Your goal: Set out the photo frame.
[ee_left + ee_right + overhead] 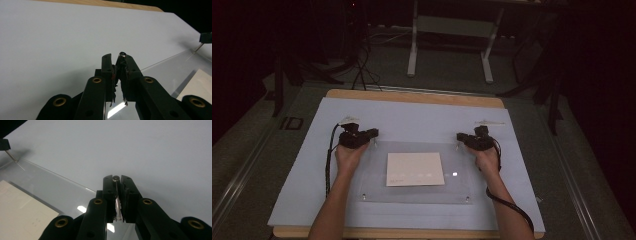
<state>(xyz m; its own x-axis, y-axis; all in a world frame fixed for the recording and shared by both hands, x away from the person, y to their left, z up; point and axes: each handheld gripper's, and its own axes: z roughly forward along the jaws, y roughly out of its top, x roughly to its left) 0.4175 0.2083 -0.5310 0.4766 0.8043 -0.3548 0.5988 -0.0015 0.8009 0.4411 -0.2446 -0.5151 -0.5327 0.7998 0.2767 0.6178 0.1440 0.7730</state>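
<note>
Two claws clamped on the far corner pegs of one clear panel.

Left claw (117, 58) closed on a metal peg (122, 53) at the panel's 10 o'clock corner; right claw (116, 179) closed on its twin peg (115, 178) at 2 o'clock. Between them, one clear acrylic panel (372, 175) lying flat mid-worktop on one pale blue sheet (412, 112), with one cream card (414, 169) at centre. Two more pegs at 5 and 7 o'clock, four in all. Likely stiff, light, slick and easily scratched; best taken by the pegs, lifted evenly at both corners.
</note>
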